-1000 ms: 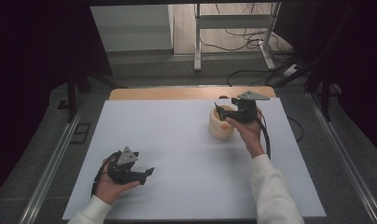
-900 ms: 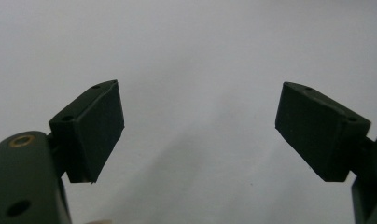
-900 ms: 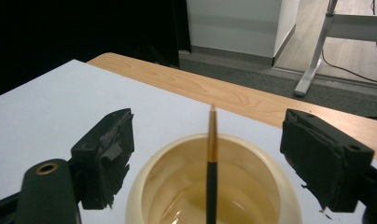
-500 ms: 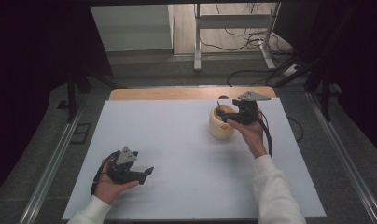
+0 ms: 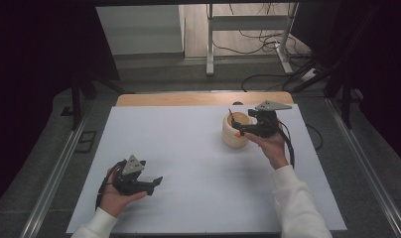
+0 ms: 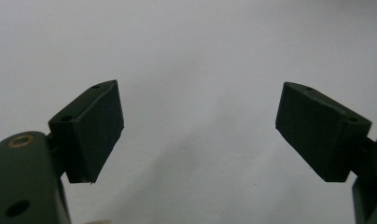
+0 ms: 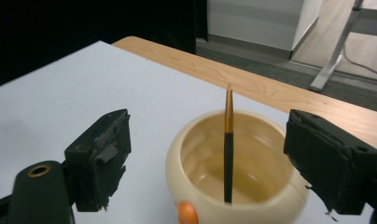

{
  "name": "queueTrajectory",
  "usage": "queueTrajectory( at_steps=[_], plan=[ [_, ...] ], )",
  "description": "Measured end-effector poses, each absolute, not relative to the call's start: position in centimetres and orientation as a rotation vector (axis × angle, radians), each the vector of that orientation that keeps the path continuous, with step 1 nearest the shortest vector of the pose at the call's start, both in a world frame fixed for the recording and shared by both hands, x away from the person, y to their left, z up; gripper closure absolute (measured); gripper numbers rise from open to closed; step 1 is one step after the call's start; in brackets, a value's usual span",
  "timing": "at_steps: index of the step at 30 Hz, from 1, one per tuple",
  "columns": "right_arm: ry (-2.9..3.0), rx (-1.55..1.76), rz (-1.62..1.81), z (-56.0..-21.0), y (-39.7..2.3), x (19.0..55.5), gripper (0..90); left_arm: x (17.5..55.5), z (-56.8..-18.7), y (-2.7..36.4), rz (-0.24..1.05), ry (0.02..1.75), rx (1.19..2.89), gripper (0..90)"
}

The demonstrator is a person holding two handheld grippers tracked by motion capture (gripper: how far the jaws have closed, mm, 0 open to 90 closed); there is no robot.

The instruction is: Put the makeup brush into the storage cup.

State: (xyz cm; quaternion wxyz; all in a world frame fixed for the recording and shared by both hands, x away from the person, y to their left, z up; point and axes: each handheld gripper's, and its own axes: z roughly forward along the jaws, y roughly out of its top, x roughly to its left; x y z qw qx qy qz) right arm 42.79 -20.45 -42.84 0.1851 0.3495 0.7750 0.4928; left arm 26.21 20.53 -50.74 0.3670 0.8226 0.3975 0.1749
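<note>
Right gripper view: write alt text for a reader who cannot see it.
A slim black stick with a golden tip stands in a cream round pot on a white table, between the open jaws of the right hand-held gripper.

The right gripper (image 5: 239, 130) is easing a little lower and nearer beside the cream pot (image 5: 235, 131), its jaws spread wide around the rim, leaving the dark stick (image 7: 228, 149) standing free inside the pot.
</note>
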Motion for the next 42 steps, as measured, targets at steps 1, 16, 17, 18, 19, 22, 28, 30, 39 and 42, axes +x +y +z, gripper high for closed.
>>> queueTrajectory(
  at_steps=[1, 16, 17, 18, 19, 22, 28, 30, 39, 42],
  plan=[
    [2.185, 0.977, 1.377, -42.8, -20.6, 42.4, 15.8, 26.2, -50.7, 20.6, 0.448, 1.025, 2.110, 15.7],
    [2.213, 0.954, 1.371, -43.0, -24.1, 37.6, 16.6, 26.2, -50.6, 20.6, 0.446, 1.023, 2.105, 15.6],
    [2.219, 0.950, 1.364, -43.1, -24.3, 37.2, 16.5, 26.2, -50.6, 20.5, 0.444, 1.023, 2.105, 15.6],
    [2.223, 0.951, 1.360, -43.2, -24.5, 36.9, 16.5, 26.2, -50.6, 20.5, 0.442, 1.022, 2.106, 15.6],
    [2.226, 0.949, 1.361, -43.4, -24.7, 36.6, 16.5, 26.2, -50.6, 20.5, 0.442, 1.023, 2.106, 15.5],
    [2.239, 0.953, 1.351, -43.8, -25.3, 35.9, 16.3, 26.2, -50.6, 20.5, 0.439, 1.024, 2.107, 15.2],
    [2.264, 0.958, 1.337, -44.6, -26.2, 35.0, 16.2, 26.2, -50.7, 20.4, 0.437, 1.023, 2.103, 14.5],
    [2.278, 0.960, 1.330, -44.9, -26.4, 34.7, 16.1, 26.2, -50.7, 20.5, 0.437, 1.021, 2.105, 14.5],
    [2.328, 0.972, 1.282, -46.5, -26.8, 33.2, 15.6, 26.2, -50.7, 20.4, 0.436, 1.020, 2.104, 14.5],
    [2.344, 0.981, 1.263, -47.2, -27.0, 32.6, 15.6, 26.2, -50.7, 20.4, 0.436, 1.019, 2.107, 14.5]
  ],
)
